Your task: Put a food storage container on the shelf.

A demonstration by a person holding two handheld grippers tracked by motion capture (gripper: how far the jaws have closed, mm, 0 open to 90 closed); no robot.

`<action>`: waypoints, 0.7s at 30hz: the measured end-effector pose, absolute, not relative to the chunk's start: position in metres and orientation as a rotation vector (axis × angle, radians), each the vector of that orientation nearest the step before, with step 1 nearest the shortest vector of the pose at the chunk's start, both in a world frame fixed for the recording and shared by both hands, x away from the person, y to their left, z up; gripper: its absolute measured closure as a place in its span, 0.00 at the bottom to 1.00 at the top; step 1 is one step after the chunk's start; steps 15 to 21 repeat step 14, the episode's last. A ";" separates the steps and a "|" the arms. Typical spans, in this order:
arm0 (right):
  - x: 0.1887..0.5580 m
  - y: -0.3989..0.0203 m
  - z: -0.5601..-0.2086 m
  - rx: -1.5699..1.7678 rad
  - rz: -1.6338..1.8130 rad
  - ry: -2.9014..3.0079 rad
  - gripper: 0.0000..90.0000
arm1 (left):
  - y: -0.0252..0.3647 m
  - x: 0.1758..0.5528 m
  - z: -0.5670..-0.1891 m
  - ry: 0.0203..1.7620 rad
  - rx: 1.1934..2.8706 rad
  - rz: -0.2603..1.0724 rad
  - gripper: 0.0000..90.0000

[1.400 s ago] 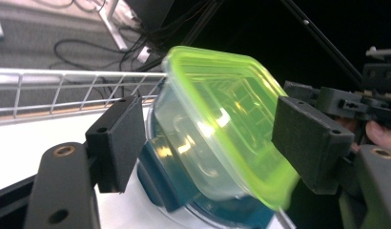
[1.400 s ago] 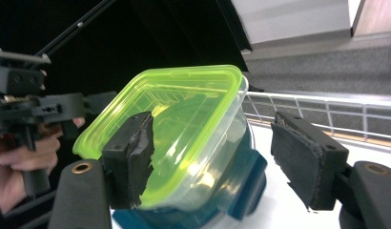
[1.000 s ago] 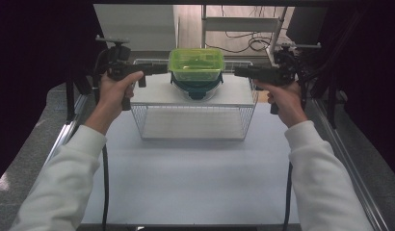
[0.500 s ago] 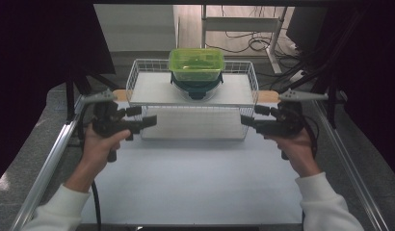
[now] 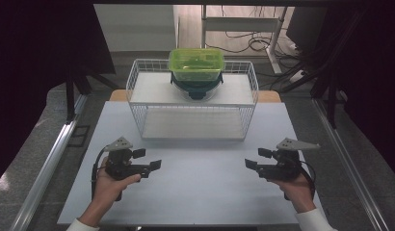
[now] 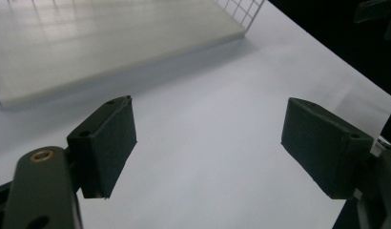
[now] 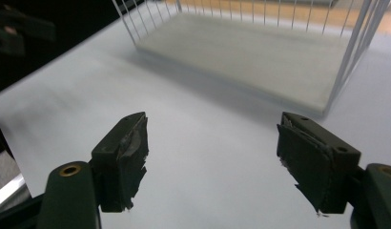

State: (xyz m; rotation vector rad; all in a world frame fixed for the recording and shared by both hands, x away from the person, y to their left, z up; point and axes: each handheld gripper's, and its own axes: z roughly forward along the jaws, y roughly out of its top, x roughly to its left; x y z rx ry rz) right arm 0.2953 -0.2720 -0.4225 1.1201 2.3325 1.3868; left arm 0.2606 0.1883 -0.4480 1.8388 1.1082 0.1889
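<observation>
A green-lidded container (image 5: 195, 64) sits on a dark bowl-like base (image 5: 196, 88) on top of a white wire rack (image 5: 193, 120) at the back of the table. My left gripper (image 5: 148, 159) is low over the front left of the table, held in a hand, its jaws open and empty. My right gripper (image 5: 257, 158) mirrors it at the front right, also open and empty. The two point toward each other. In the left gripper view my left gripper (image 6: 210, 143) has only bare tabletop between its jaws. The right gripper view shows the same for my right gripper (image 7: 215, 152).
The white table (image 5: 200, 192) spreads between the grippers and the rack. The rack's lower shelf board (image 6: 88, 43) (image 7: 260, 62) lies just beyond each gripper. Metal rails (image 5: 51, 163) run along both table sides, and cables and dark stands are behind.
Both hands have dropped from beside the rack's top and drawn back toward the front of the table. Both grippers stay open and empty.
</observation>
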 end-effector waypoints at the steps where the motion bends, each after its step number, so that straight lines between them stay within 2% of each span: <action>1: 0.295 -0.273 -0.426 1.125 1.368 2.341 0.29 | 0.188 0.260 -0.450 1.110 1.846 0.201 0.20; 8: 0.295 -0.271 -0.429 1.107 1.359 2.336 0.27 | 0.191 0.261 -0.453 1.120 1.841 0.198 0.20; 14: 0.298 -0.272 -0.439 1.090 1.335 2.331 0.18 | 0.191 0.263 -0.455 1.134 1.843 0.204 0.20; 21: 0.298 -0.272 -0.439 1.090 1.335 2.331 0.18 | 0.191 0.263 -0.455 1.134 1.843 0.204 0.20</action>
